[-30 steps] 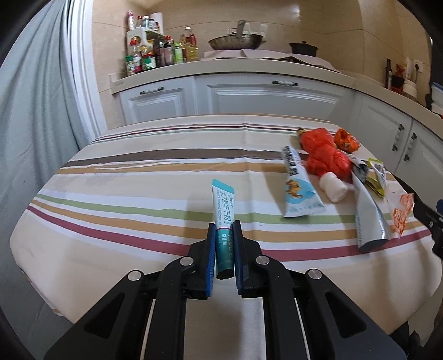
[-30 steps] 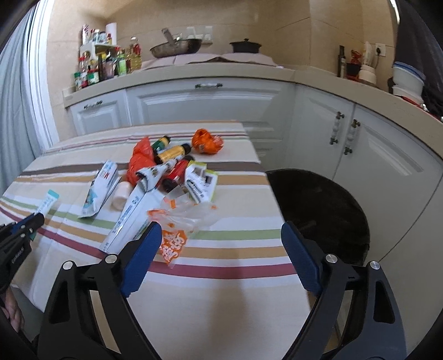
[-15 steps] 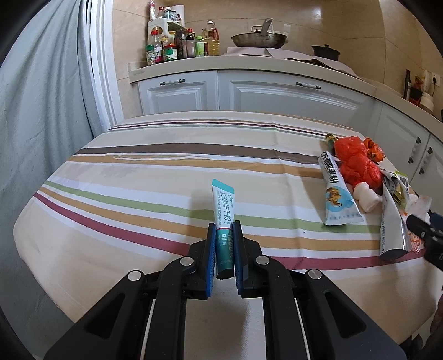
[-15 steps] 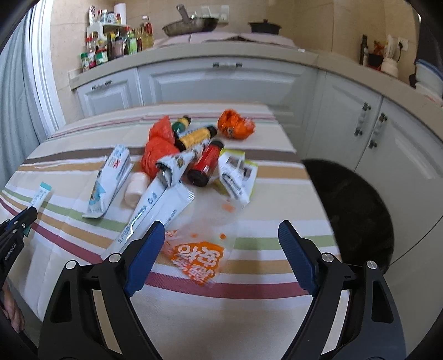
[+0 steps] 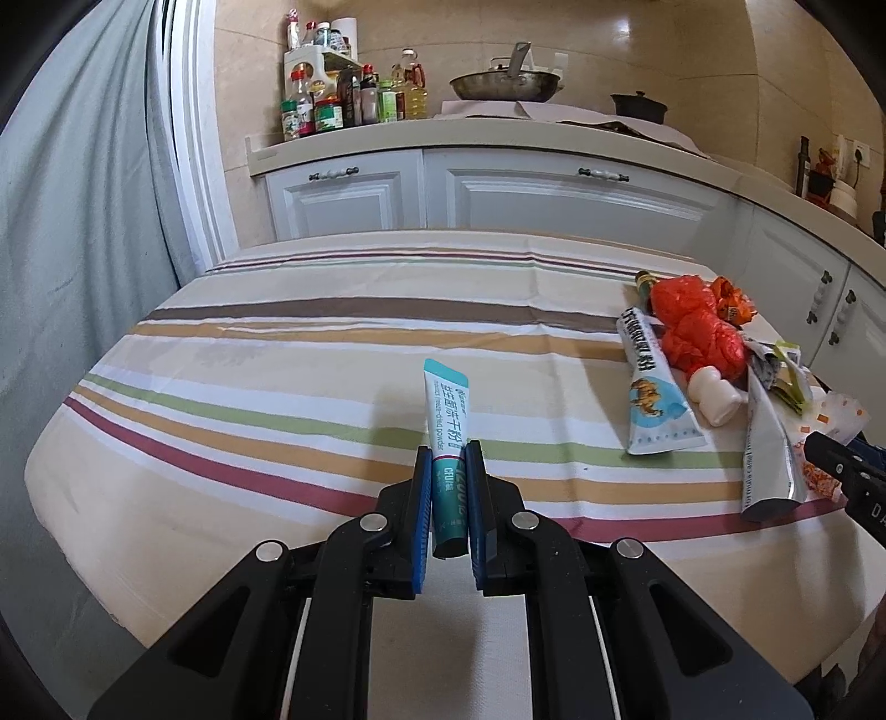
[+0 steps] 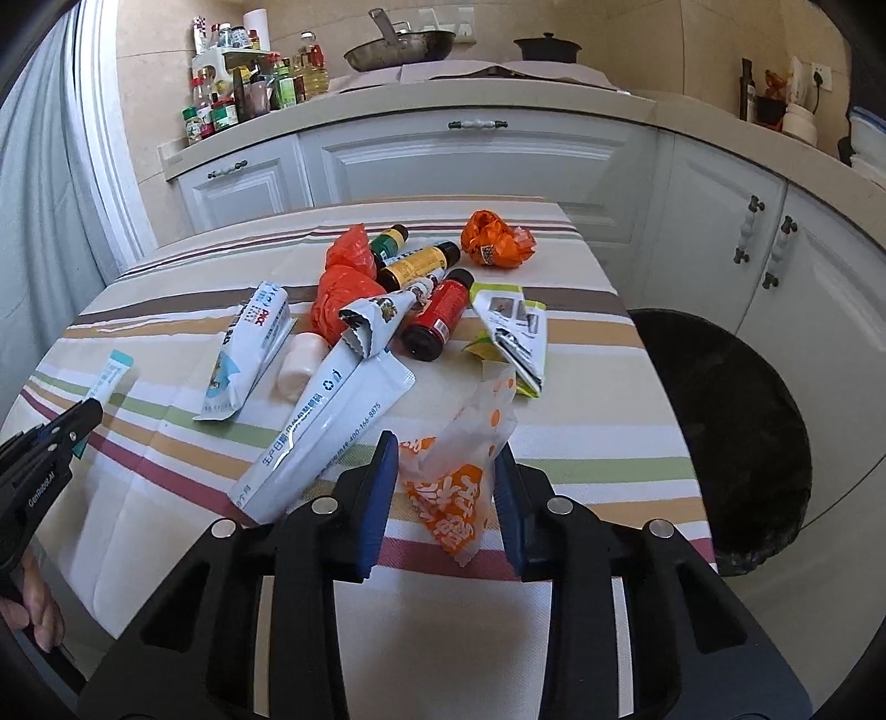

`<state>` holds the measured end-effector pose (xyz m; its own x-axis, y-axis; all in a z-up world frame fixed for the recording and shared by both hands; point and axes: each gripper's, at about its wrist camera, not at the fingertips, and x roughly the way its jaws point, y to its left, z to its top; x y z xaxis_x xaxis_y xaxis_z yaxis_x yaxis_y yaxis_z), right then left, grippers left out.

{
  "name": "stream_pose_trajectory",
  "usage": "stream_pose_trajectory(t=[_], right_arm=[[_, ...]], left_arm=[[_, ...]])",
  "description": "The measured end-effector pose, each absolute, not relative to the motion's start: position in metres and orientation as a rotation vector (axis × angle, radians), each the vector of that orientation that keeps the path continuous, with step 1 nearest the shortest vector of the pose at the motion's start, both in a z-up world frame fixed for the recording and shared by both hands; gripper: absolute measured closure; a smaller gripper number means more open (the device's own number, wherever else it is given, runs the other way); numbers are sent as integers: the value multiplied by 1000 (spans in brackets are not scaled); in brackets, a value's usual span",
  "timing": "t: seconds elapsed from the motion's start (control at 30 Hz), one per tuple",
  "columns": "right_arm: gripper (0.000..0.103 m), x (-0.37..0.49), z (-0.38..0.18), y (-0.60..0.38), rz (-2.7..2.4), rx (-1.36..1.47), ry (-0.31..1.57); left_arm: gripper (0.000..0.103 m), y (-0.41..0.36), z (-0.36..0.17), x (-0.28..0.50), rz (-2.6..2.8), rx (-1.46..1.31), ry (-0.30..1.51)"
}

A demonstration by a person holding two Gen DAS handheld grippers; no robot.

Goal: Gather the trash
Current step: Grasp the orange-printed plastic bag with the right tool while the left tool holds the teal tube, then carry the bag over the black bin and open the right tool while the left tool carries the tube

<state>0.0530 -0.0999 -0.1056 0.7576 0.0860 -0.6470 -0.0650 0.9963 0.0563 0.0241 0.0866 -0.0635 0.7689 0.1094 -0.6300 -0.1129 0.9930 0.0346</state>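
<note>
My left gripper (image 5: 448, 451) is shut on a teal and white sachet (image 5: 447, 421) and holds it above the striped tablecloth (image 5: 277, 387). My right gripper (image 6: 446, 448) has closed partway around a clear and orange plastic wrapper (image 6: 462, 471); the jaws touch its sides. A trash pile lies ahead of it: a long white pouch (image 6: 332, 410), a white and blue pouch (image 6: 249, 343), a red plastic bag (image 6: 343, 282), small bottles (image 6: 437, 315), a white bottle (image 6: 299, 363), a folded green and white packet (image 6: 512, 332) and a crumpled orange wrapper (image 6: 493, 241).
A black trash bin (image 6: 731, 432) stands on the floor right of the table. White cabinets (image 6: 470, 160) and a counter with condiment bottles (image 6: 249, 88) and a wok (image 6: 398, 47) lie behind. A grey curtain (image 5: 66, 221) hangs at the left.
My right gripper moved down and forward onto the orange wrapper and narrowed its jaws around it. My left gripper kept the sachet and swung slightly left.
</note>
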Motion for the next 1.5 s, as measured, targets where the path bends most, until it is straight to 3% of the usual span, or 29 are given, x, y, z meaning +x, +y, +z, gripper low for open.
stream_pose_trajectory(t=[0.37,0.9,1.5], right_arm=[[73,33,-86,-138,-8,33,636],[73,42,-71,-257,-210,84,576],[71,91,-98,-335,-238,136,625]], left_arm=[[90,44,-46,25,-8,26,654],[90,-103,-12,53,-349,117,575],[90,-209,-35,117,-450,201,647]])
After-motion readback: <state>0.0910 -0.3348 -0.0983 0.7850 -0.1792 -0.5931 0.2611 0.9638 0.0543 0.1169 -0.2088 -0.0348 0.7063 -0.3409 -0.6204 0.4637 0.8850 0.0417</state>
